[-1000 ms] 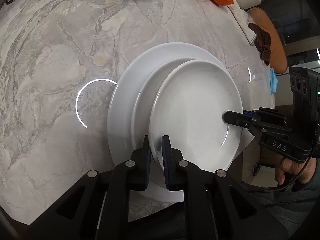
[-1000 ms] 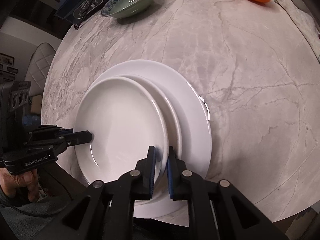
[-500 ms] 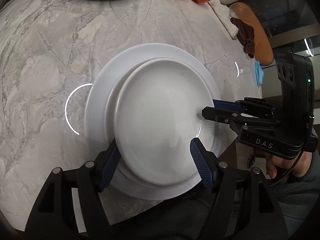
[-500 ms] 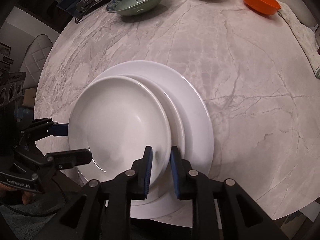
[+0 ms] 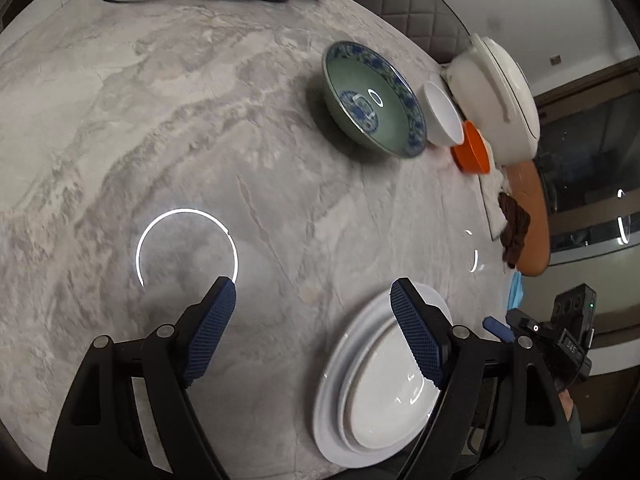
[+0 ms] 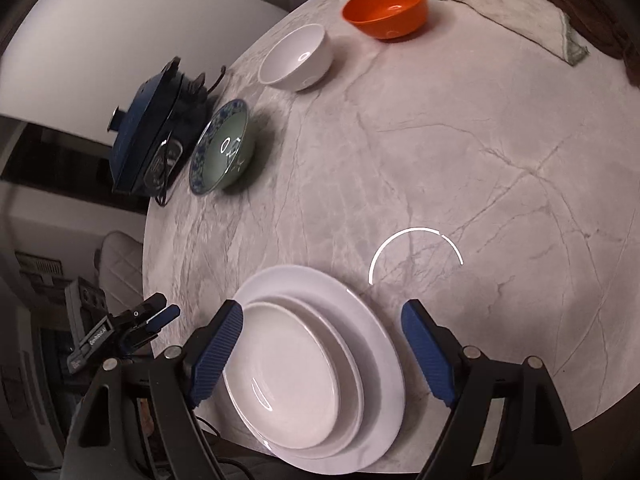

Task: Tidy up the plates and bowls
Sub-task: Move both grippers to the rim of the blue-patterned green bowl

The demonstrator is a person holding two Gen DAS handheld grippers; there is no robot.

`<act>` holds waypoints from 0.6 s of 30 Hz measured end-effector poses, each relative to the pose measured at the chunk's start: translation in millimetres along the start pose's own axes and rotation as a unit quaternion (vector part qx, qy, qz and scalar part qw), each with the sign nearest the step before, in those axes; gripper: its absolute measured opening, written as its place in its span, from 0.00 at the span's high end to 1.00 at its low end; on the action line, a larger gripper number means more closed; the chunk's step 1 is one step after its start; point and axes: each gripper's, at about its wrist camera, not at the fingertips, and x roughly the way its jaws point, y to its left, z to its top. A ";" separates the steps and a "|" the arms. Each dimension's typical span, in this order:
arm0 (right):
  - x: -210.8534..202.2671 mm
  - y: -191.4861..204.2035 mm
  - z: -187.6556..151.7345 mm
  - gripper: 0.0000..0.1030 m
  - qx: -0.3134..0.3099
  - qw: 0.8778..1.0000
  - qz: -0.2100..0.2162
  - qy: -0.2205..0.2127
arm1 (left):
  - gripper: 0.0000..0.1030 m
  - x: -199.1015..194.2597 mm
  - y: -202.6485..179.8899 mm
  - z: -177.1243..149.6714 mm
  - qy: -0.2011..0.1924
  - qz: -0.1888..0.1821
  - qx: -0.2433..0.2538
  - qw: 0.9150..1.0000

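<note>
Three stacked white plates (image 6: 296,376), three separate bowls (image 6: 298,58)

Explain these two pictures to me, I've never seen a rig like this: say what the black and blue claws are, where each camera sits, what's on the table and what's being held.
The claws are two hand-held grippers, one in each of a person's hands. Each carries a fisheye camera looking along its fingers, so each picture shows its own claw at the bottom. One picture is from the left gripper, the other from the right gripper. Both sets of jaws are opening and hold nothing.

On the marble table lies a stack of white plates at the near edge. Farther off stand a green bowl, a white bowl and an orange bowl. A dark blue appliance and a cloth sit at the table's edges.
</note>
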 end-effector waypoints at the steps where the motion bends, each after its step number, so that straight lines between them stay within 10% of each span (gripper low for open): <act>1: 0.7 -3.2 3.4 0.19 0.014 1.000 0.009 -0.002 | 0.23 -1.6 3.4 10.2 -0.008 -0.005 -0.002 1.000; 18: 105.0 87.7 148.3 0.28 -0.041 0.998 0.046 0.026 | 0.23 84.9 -6.3 195.0 0.047 -0.029 0.100 0.993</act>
